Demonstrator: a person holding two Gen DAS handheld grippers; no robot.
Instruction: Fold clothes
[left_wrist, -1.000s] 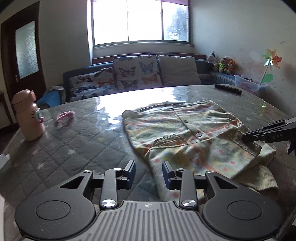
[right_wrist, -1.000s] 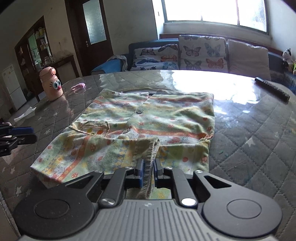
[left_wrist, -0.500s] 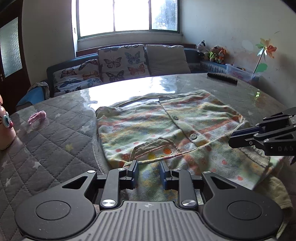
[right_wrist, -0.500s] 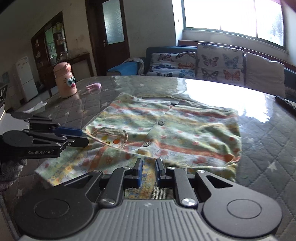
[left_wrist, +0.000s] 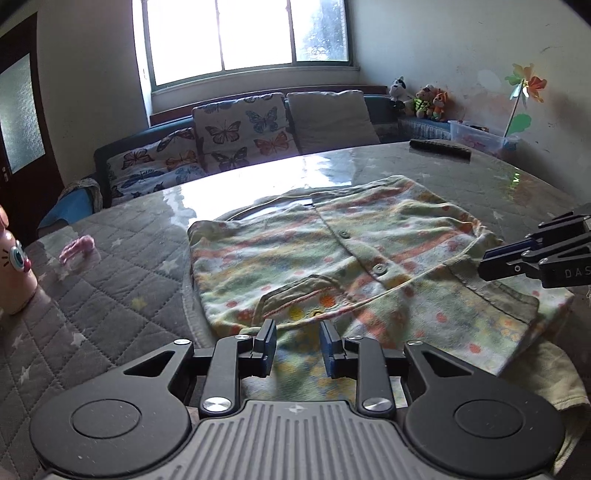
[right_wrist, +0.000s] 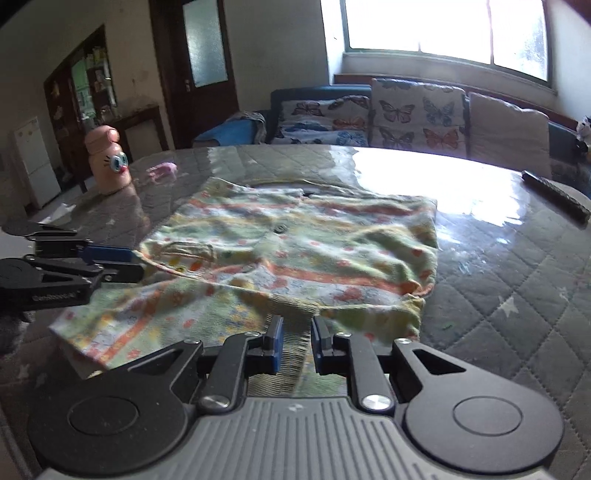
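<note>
A child's buttoned garment (left_wrist: 354, 266), pale green with orange stripes and small prints, lies partly folded on the quilted grey table; it also shows in the right wrist view (right_wrist: 295, 254). My left gripper (left_wrist: 297, 343) is open, its fingers straddling the near fabric edge by the pocket. My right gripper (right_wrist: 295, 341) is open with a greenish cuff strip lying between its fingers. Each gripper appears in the other's view: the right one (left_wrist: 517, 262) over the folded sleeve cuff, the left one (right_wrist: 107, 266) at the garment's left edge.
A pink cartoon-faced bottle (right_wrist: 109, 162) and a small pink item (right_wrist: 162, 170) stand at the table's left. A black remote (right_wrist: 554, 195) lies far right. A sofa with butterfly cushions (left_wrist: 236, 133) sits behind the table (right_wrist: 517, 280).
Both grippers moved in over the garment's near edge. The right gripper, shut on the cuff earlier, has opened. The left gripper shifted right onto the fabric edge.
</note>
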